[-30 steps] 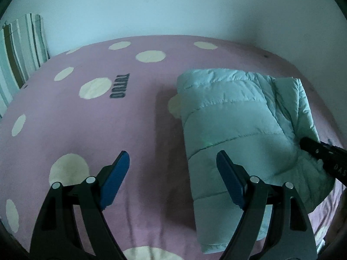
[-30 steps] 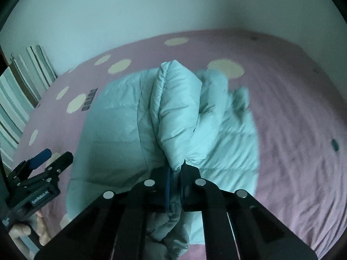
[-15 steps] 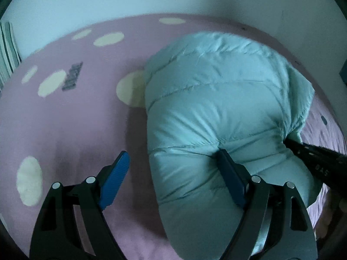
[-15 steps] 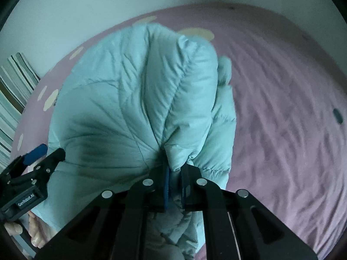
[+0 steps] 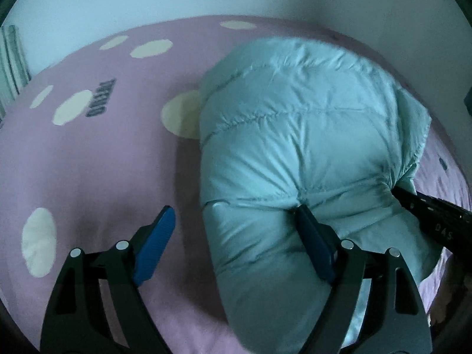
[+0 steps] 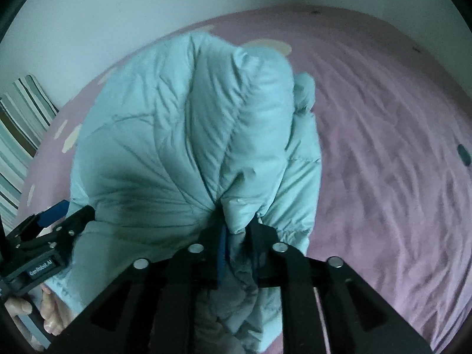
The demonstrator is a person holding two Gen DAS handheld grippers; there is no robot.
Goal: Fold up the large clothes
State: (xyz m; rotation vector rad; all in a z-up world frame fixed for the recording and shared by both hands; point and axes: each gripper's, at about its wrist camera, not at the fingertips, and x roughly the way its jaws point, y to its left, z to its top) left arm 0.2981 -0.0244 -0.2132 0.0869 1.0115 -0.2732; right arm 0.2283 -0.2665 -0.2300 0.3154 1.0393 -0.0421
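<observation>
1. Right wrist view first: our right hand-held gripper (image 6: 237, 236) has a bunched fold of the jacket (image 6: 183, 135) between its fingers. Its jaws have just been opening, and the fabric sits in a narrow gap; the pads look barely in contact, so we judge the hold to be slackening.
2. Our left hand-held gripper (image 5: 236, 242) stands wide apart and holds nothing. Its right finger (image 5: 314, 246) presses into the jacket's puffy near roll; its left finger (image 5: 155, 243) hangs over bare bed (image 5: 97, 171).
3. The jacket lies folded over on the bed, right of centre in the left view, with its near end doubled up towards us.
4. Risk: if the right jaws let go before the fold is laid flat, we think the springy padding could push the layer open again.
5. Risk: the slick shell may slide on itself, so the top layer could slip sideways and leave the edges uneven.
6. Risk: the left finger digging into the roll could drag it off line if that hand shifts.
7. Count: one jacket, two hand-held grippers, one bed, one striped cushion (image 6: 20, 124) at the far left, and one bare hand (image 6: 44, 315) partly showing under the left gripper.
</observation>
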